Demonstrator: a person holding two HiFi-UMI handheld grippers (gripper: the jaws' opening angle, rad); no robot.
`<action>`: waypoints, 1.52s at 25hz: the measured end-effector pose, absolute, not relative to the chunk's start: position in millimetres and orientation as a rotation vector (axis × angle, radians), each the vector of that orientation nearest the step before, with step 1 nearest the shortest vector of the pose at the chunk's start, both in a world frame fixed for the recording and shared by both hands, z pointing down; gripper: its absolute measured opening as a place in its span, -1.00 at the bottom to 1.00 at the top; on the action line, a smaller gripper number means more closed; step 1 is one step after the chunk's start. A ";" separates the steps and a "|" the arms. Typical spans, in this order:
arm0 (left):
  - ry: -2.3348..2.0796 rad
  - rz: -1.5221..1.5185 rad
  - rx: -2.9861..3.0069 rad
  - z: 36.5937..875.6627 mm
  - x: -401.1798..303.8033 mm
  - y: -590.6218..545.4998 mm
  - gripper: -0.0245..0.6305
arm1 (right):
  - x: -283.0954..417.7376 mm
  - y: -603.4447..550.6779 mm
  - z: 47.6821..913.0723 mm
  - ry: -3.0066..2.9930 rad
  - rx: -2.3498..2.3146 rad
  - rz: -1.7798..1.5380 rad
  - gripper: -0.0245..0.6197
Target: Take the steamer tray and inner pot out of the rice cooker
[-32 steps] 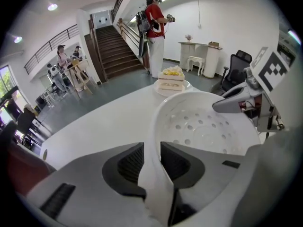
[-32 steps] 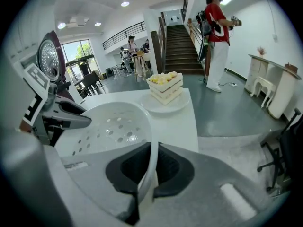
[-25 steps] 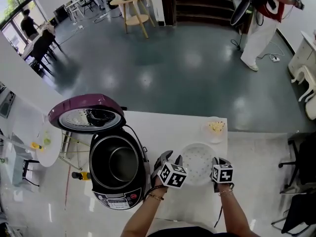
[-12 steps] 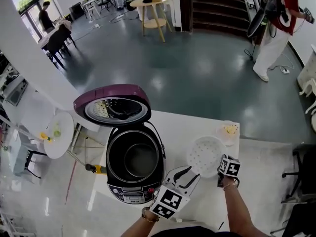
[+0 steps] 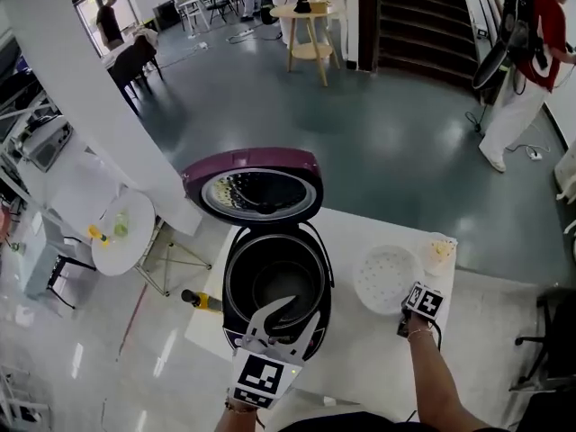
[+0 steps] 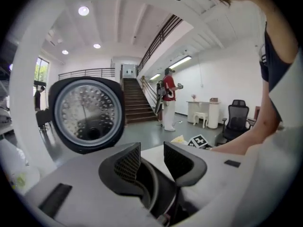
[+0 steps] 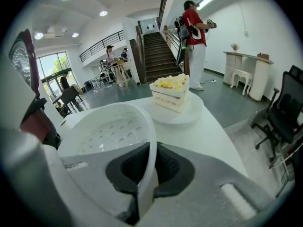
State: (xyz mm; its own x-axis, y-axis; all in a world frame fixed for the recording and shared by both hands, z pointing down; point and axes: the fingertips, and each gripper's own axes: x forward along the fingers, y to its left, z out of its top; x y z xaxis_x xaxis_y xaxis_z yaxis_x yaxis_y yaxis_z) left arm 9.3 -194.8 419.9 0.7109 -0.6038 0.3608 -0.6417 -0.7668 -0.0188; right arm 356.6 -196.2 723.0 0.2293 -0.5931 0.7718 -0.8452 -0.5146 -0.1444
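Note:
The rice cooker (image 5: pixel 236 322) stands open on the white table, its purple lid (image 5: pixel 256 187) tipped back. The dark inner pot (image 5: pixel 277 282) sits inside it. My left gripper (image 5: pixel 295 318) hovers over the cooker's front rim, open, with nothing between its fingers; in the left gripper view the left gripper (image 6: pixel 151 152) faces the lid's underside (image 6: pixel 87 115). The white perforated steamer tray (image 5: pixel 385 277) rests on the table right of the cooker. My right gripper (image 5: pixel 408 306) is shut on its near rim, and the right gripper (image 7: pixel 147 174) shows the steamer tray (image 7: pixel 104 131) wall pinched between the pads.
A plate with a slice of cake (image 5: pixel 439 250) sits at the table's far right corner, just beyond the tray. The table (image 5: pixel 378 358) ends close behind the cooker. A small round side table (image 5: pixel 117 232) stands left. A person (image 5: pixel 531 61) stands far right.
My left gripper has left the tray's side, swung left and risen over the cooker's front. The right gripper stays on the tray's rim. The head view has shifted.

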 end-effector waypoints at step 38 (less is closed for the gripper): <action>-1.108 1.726 2.282 602.9 -174.4 -355.8 0.07 | 22.0 -342.7 600.2 -1.594 1.104 0.359 0.28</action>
State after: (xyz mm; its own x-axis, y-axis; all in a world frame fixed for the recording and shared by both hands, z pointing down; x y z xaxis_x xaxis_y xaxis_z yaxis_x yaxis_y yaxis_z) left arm -174.4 -355.8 602.9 0.1074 -0.4951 0.8622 -0.5777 -0.7369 -0.3512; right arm 22.0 -342.7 600.2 0.0458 -0.4617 0.8858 -0.7967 0.5180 0.3112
